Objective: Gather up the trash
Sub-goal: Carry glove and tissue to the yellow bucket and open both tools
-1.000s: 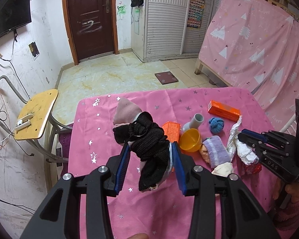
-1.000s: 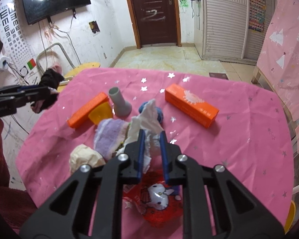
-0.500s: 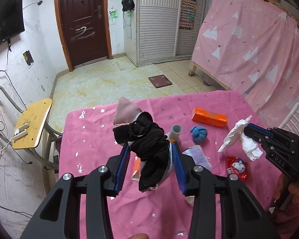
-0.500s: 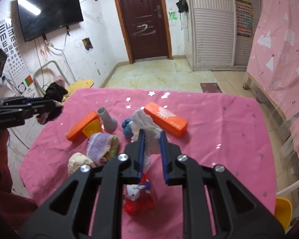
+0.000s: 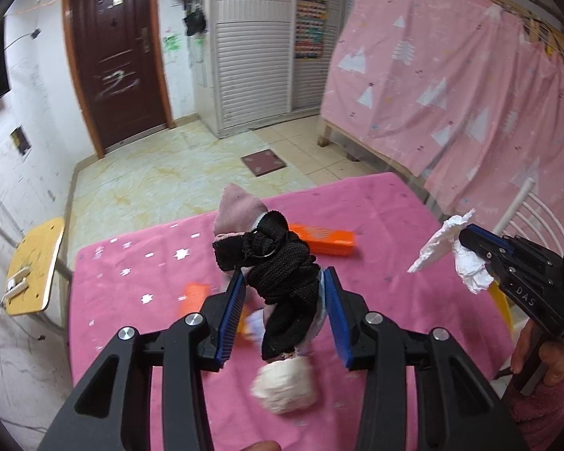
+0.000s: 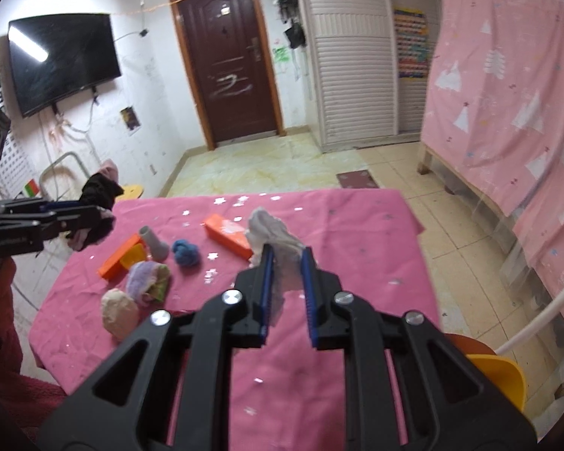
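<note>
My left gripper (image 5: 285, 293) is shut on a bundle of black and pink cloth (image 5: 278, 263), held above the pink-covered table (image 5: 376, 225); it also shows at the left of the right wrist view (image 6: 94, 218). My right gripper (image 6: 285, 274) is shut on a crumpled white tissue (image 6: 278, 255), held above the table's right half; the tissue (image 5: 458, 251) also shows at the right of the left wrist view. Both are lifted clear of the tabletop.
On the table lie an orange box (image 6: 227, 238), another orange box (image 6: 118, 259), a grey tube (image 6: 154, 246), a blue yarn ball (image 6: 186, 253), a purple cloth (image 6: 146, 280) and a cream wad (image 6: 118, 312). A yellow bin (image 6: 496, 379) stands at the right edge.
Both grippers have risen and pulled back from the table with their loads. The right gripper moved right with the tissue; the red wrapper below it is out of view.
</note>
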